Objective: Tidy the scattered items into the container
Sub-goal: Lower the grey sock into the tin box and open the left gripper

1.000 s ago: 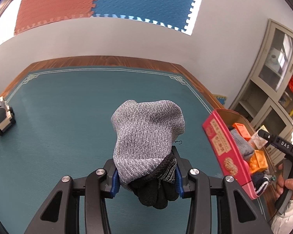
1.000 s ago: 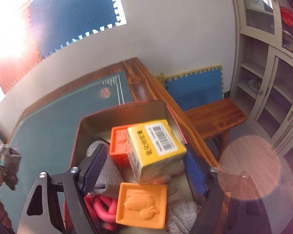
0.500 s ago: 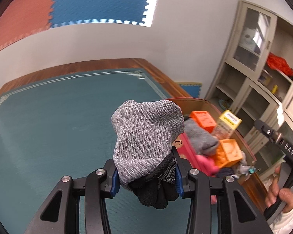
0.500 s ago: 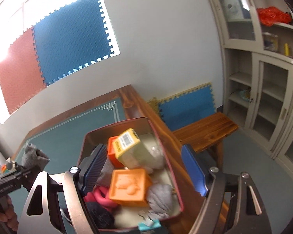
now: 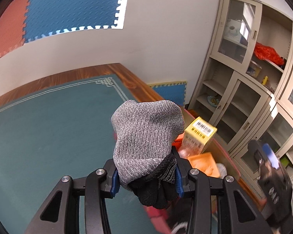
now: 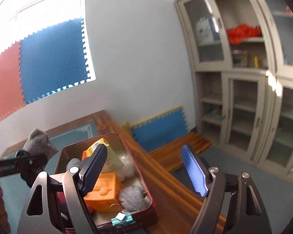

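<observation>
Our left gripper has its fingers pinching a grey knitted sock with a black cuff, held up beside the near left edge of the dark red rectangular tin. Our right gripper hangs over that tin with its blue-padded fingers spread wide and bare. Inside lie an orange embossed block, a yellow carton and grey wool bundles. The tin sits on the teal-matted bench.

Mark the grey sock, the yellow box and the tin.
grey sock (image 5: 146, 132), left wrist view, knit body.
yellow box (image 5: 200, 138), left wrist view, its side.
tin (image 6: 146, 193), right wrist view, right rim.
</observation>
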The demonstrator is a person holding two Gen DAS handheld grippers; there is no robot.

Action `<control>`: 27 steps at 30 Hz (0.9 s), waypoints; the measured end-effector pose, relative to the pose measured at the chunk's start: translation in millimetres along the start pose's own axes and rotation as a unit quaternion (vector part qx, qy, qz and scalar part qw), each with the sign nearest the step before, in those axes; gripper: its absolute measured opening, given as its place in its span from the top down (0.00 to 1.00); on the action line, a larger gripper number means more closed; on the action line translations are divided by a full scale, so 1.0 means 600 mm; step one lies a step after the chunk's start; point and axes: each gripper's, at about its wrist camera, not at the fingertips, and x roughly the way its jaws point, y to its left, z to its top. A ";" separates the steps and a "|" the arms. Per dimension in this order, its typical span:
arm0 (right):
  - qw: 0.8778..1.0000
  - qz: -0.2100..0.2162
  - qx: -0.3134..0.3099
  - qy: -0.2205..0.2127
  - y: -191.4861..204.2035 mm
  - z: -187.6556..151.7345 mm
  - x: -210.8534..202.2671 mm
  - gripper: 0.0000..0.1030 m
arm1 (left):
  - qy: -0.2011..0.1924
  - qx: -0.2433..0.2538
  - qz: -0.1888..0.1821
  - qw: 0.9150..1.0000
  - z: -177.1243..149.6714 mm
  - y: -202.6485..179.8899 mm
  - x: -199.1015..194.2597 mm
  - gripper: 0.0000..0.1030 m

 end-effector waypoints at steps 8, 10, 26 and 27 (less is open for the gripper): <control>1.000 0.006 -0.012 -0.015 0.004 -0.002 -0.006 0.19 | 0.017 0.002 0.014 1.000 0.020 -0.019 0.065 0.57; 1.000 0.008 -0.012 -0.012 0.003 -0.003 -0.004 0.19 | 0.020 0.002 0.020 1.000 0.023 -0.020 0.077 0.57; 1.000 0.017 -0.004 -0.001 -0.007 -0.008 0.003 0.19 | 0.035 0.015 0.041 0.998 0.033 -0.034 0.124 0.51; 1.000 0.016 -0.004 -0.001 -0.007 -0.008 0.003 0.19 | 0.035 0.017 0.042 0.998 0.032 -0.034 0.125 0.51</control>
